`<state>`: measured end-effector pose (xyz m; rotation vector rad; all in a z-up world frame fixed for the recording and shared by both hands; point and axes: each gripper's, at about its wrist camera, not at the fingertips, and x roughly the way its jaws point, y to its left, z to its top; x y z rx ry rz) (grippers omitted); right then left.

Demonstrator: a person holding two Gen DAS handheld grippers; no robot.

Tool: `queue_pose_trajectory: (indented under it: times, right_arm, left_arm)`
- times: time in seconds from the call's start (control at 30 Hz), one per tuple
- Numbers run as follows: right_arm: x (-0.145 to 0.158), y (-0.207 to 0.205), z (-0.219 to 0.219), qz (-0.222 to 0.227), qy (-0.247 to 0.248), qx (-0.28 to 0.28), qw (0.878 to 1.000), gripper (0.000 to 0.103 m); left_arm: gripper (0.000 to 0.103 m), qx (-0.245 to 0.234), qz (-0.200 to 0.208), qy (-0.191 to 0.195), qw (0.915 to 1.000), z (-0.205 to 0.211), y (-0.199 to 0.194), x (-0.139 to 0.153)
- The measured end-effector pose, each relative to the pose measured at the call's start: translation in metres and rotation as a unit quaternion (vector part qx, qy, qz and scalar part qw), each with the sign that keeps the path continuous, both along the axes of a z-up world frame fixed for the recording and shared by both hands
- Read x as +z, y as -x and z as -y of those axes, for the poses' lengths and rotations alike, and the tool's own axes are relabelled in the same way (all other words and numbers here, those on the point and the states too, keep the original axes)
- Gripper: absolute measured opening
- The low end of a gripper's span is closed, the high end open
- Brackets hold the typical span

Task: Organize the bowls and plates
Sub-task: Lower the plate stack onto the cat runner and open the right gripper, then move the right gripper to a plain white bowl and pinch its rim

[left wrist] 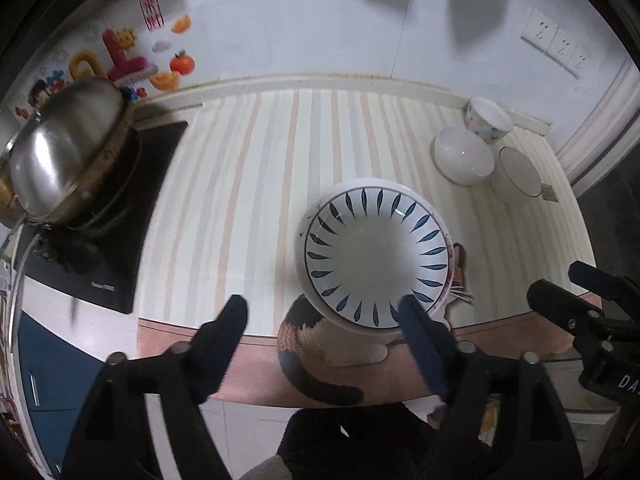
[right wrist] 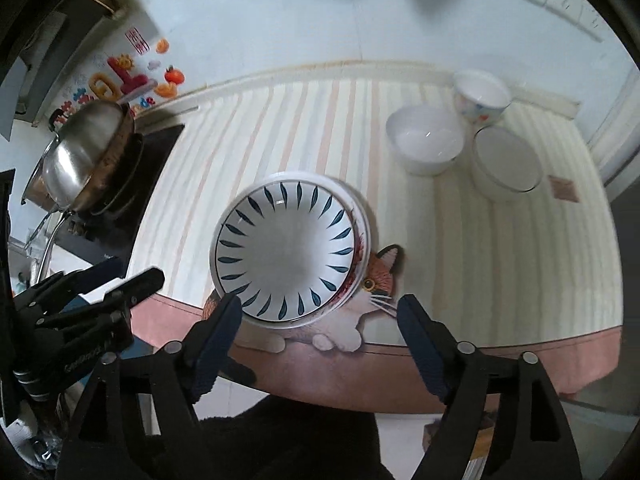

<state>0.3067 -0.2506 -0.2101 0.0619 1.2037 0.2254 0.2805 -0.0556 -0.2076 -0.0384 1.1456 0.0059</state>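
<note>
Left wrist view: we see both grippers released, empty: left gripper [left wrist: 322, 316], right gripper [right wrist: 320, 316]. Leaf-pattern bowl [left wrist: 376, 252] sits stacked on plate [right wrist: 360, 240] at worktop [left wrist: 248, 168] front edge. Three small bowls [right wrist: 426, 138] at two o'clock; next we reach one, stack.

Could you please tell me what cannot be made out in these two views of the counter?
- Plate under the leaf-pattern bowl: both views, only a rim sliver shows.
- Cat mat: mostly hidden by the bowl.
- Wall stickers: blurred.
- Pot: left view, edge-cropped.
</note>
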Motion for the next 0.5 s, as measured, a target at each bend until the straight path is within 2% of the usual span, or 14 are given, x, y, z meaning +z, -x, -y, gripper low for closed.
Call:
queue_pose_trajectory:
  times: [0.27,0.5]
  right_arm:
    - [0.050,0.048,-0.006,0.041,0.006,-0.022,0.999,0.087]
    - [0.074,0.082,-0.020,0.064,0.004,-0.035,0.997,0.089]
  left_arm:
    - [0.082,-0.015,0.038,0.009,0.9991,-0.006,0.035,0.037]
    - [0.082,-0.030,0.049,0.010,0.9983,-0.009,0.052,0.053]
